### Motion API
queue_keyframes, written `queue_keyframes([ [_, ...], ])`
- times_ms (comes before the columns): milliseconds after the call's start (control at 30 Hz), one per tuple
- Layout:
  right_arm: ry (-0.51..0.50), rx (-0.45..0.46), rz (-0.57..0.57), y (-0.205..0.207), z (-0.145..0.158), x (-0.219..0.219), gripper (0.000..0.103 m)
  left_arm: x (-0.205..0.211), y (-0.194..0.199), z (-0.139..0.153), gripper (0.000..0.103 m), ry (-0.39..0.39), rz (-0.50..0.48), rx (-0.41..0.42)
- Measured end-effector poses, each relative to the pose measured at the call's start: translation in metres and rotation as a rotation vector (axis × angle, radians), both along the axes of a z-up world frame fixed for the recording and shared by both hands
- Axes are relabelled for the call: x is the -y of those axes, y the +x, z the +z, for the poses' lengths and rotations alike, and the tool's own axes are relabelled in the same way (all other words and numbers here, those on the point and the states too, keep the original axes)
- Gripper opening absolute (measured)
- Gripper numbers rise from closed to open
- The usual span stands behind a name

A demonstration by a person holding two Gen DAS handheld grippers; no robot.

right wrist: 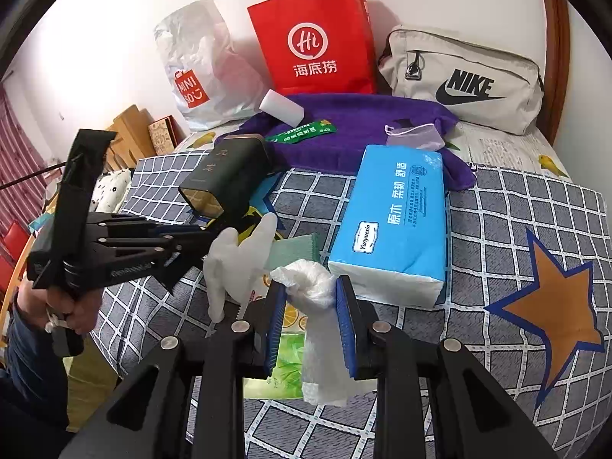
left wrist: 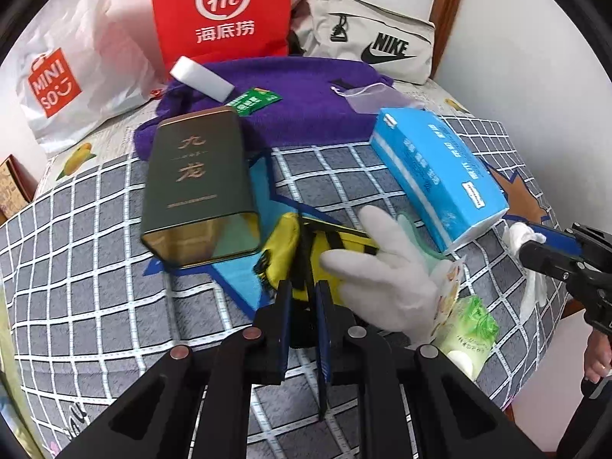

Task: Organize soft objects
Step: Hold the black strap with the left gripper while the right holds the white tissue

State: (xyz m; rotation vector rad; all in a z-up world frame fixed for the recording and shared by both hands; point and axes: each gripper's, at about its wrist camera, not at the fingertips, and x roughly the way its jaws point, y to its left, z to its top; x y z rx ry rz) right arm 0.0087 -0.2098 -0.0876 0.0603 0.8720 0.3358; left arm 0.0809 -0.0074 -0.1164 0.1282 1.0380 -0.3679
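Left claw [left wrist: 304, 298]: pads nearly together, clamped on the black strap of the yellow pouch [left wrist: 302, 252], which lies on the bed [left wrist: 95, 267] just in front of the open end of the dark tin [left wrist: 199, 187]. Seen from the left wrist, the tin sits at 10 o'clock from the pouch.

Right claw [right wrist: 310, 298]: pads partly apart, clamped on a crumpled white plastic bag [right wrist: 310, 283] whose tail hangs below the pads.

White glove [left wrist: 382, 267] is draped over the pouch's right edge, at 3 o'clock from the left claw, with a green cloth [right wrist: 294, 252] under it. Blue tissue pack [right wrist: 394, 229] at 1 o'clock, touching nothing held. Purple towel [left wrist: 306, 103] at 12 o'clock, further back.

Risks, as I judge them:
- Grip is on the strap only, so the pouch may swing or slip when lifted.
- The glove overlaps the pouch and could be dragged along or flicked off the bed.
- The pouch may catch the tin's rim and shift it.
- The thin bag could slide out of the right pads, since it is soft and bunched.
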Motion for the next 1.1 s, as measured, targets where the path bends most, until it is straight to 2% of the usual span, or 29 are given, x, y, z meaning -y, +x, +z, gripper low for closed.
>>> queue_keyframes([
  [100,0.004,-0.003,0.006,0.000,-0.001,-0.001,0.026,0.002,0.000,-0.006,0.013,0.002,-0.011,-0.013],
  [267,0.001,-0.007,0.010,0.001,-0.002,-0.003,0.026,0.017,0.002,-0.017,0.014,0.064,-0.037,-0.039],
  [400,0.002,-0.010,0.008,0.000,-0.002,-0.002,0.027,0.017,0.003,-0.010,0.025,0.056,-0.030,-0.048],
  [467,0.000,-0.010,0.008,0.000,-0.002,-0.001,0.027,0.016,0.004,-0.005,0.043,0.030,-0.029,-0.051],
  [500,0.001,-0.013,0.006,0.000,-0.003,-0.001,0.027,0.016,0.005,-0.004,0.044,0.033,-0.026,-0.041],
  [600,0.009,-0.018,0.010,0.001,-0.005,-0.001,0.027,0.019,0.009,-0.007,0.043,0.057,-0.027,-0.037],
  [667,0.006,-0.020,0.011,0.000,-0.005,-0.001,0.027,0.023,0.009,-0.010,0.033,0.082,-0.040,-0.041],
  [767,0.004,-0.019,0.011,-0.001,-0.006,0.000,0.027,0.029,0.004,-0.013,0.030,0.118,-0.075,-0.038],
  [1000,0.018,-0.033,-0.001,0.001,-0.010,0.006,0.027,0.035,0.005,-0.022,0.029,0.161,-0.087,-0.041],
  [1033,0.018,-0.033,0.000,0.001,-0.010,0.006,0.027,0.036,0.005,-0.022,0.027,0.165,-0.088,-0.036],
  [1067,0.019,-0.032,0.002,0.000,-0.010,0.006,0.027,0.036,0.005,-0.023,0.018,0.170,-0.085,-0.032],
  [1100,0.019,-0.032,0.004,0.000,-0.010,0.006,0.027,0.035,0.006,-0.023,0.018,0.171,-0.081,-0.035],
])
